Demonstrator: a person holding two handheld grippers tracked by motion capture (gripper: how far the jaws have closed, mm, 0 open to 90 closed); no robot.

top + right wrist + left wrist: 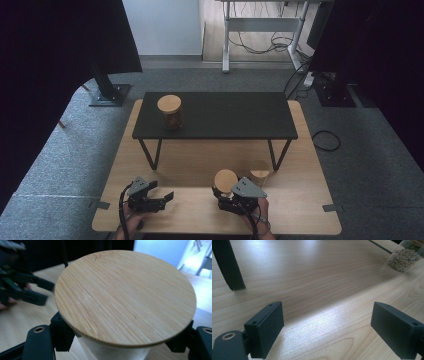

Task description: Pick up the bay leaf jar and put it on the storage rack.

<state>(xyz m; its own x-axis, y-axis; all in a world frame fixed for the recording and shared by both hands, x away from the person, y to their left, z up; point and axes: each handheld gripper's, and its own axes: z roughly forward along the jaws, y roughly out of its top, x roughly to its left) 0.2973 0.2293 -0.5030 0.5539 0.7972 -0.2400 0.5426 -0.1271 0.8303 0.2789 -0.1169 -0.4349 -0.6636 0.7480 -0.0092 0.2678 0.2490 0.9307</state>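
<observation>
My right gripper (223, 191) is shut on a jar with a round bamboo lid (226, 180), near the front of the wooden table. In the right gripper view the lid (125, 297) fills the middle, and the black jaws of my right gripper (125, 342) clamp the jar's pale body just under it. My left gripper (161, 192) rests at the front left, open and holding nothing. Bare wood shows between the wide jaws of my left gripper (327, 327). A second bamboo-lidded jar (260, 175) stands just right of the held one. A third jar (170, 111) stands on the black shelf.
A low black shelf (225, 117) on thin metal legs stands across the back of the wooden table (300, 210). One shelf leg (228, 265) and a clear jar of grains (403, 257) show in the left gripper view. The left gripper (25, 291) appears blurred in the right gripper view.
</observation>
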